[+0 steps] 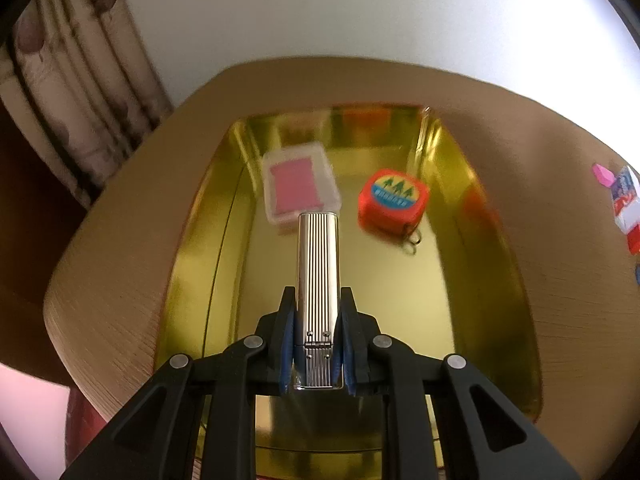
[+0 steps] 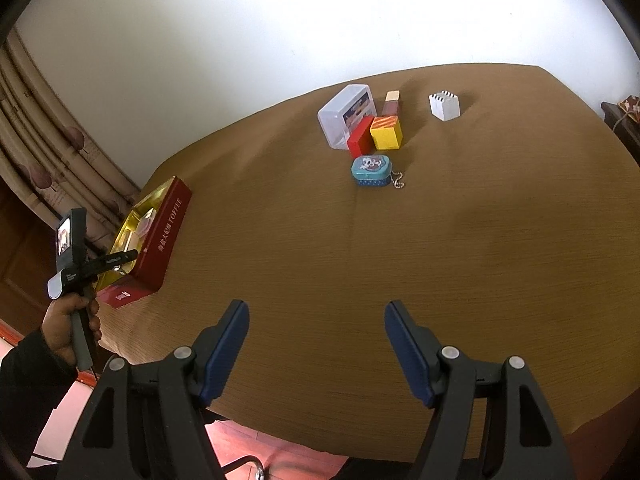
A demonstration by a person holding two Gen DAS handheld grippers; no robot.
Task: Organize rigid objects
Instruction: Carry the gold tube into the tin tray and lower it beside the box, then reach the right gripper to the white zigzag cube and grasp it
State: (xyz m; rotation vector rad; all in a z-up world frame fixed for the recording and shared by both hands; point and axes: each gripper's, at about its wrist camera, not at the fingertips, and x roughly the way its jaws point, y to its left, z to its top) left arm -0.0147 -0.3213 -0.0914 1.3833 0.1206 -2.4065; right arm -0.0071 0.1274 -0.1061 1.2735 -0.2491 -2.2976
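Note:
My left gripper (image 1: pixel 317 312) is shut on a ribbed silver metal lighter (image 1: pixel 318 264) and holds it above the gold inside of an open red tin (image 1: pixel 200 264). In the tin lie a clear case with a pink card (image 1: pixel 300 182) and an orange tape measure (image 1: pixel 392 200). My right gripper (image 2: pixel 316 320) is open and empty above the brown table. Far ahead of it sit a clear plastic box (image 2: pixel 346 114), a red block (image 2: pixel 360 140), a yellow block (image 2: pixel 386 132), a teal tin with a chain (image 2: pixel 370 170), a white cube (image 2: pixel 444 106) and a small pink-beige block (image 2: pixel 392 103).
The red tin (image 2: pixel 160 240) stands at the table's left edge, with the left hand-held gripper (image 2: pixel 80 264) over it. A patterned curtain (image 2: pixel 48 168) hangs left of the table. Colourful items (image 1: pixel 624 204) lie at the far right in the left wrist view.

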